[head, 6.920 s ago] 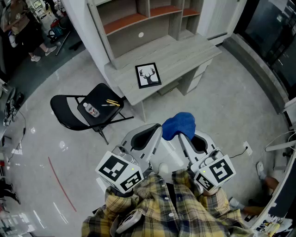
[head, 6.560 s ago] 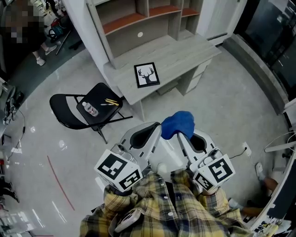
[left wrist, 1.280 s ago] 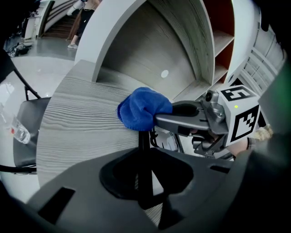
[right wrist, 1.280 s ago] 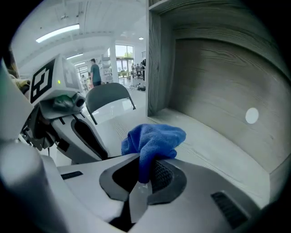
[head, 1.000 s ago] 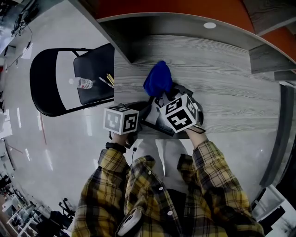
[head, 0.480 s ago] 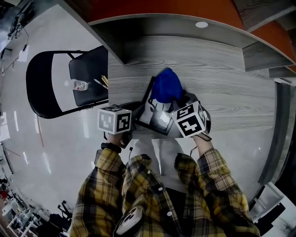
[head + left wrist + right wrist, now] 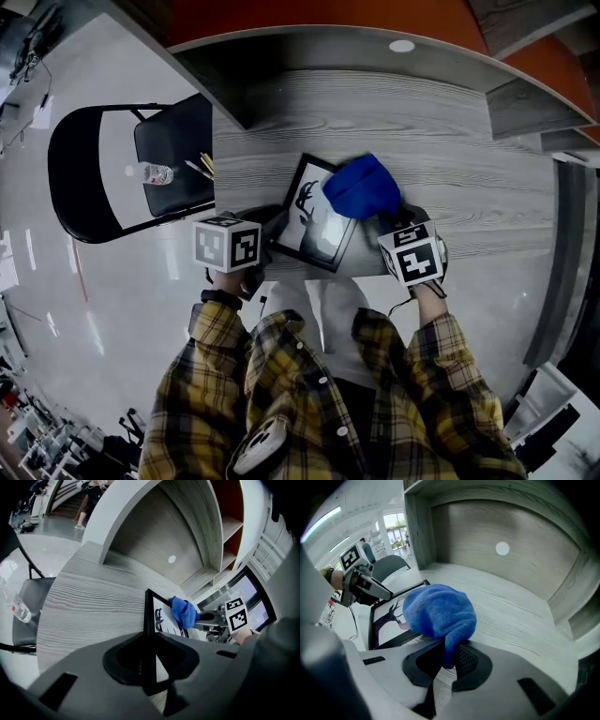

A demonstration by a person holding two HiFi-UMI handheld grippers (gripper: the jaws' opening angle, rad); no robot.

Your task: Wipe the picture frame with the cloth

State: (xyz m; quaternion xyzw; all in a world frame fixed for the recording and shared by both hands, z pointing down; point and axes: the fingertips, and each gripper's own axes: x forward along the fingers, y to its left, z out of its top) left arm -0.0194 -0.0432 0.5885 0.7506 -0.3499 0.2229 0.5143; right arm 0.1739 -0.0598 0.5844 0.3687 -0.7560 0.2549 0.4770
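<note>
The black picture frame (image 7: 315, 228) with a deer-antler print lies tilted at the grey desk's (image 7: 450, 122) near edge. My left gripper (image 7: 274, 225) is shut on the frame's left edge, which runs between its jaws in the left gripper view (image 7: 151, 660). My right gripper (image 7: 382, 218) is shut on a bunched blue cloth (image 7: 362, 186). The cloth rests over the frame's upper right corner. In the right gripper view the cloth (image 7: 438, 609) hangs out of the jaws (image 7: 448, 657), beside the frame (image 7: 386, 619). The left gripper view shows the cloth (image 7: 183, 612) on the glass.
A black folding chair (image 7: 94, 169) stands left of the desk, holding a water bottle (image 7: 150, 173) and yellow pencils (image 7: 202, 166). Shelf uprights (image 7: 525, 98) and a back panel close off the desk's far side and right. My plaid sleeves are at the near edge.
I have walked up to the desk, and the left gripper has taken hold of the frame. In the last second the right gripper carried the cloth rightward across the glass.
</note>
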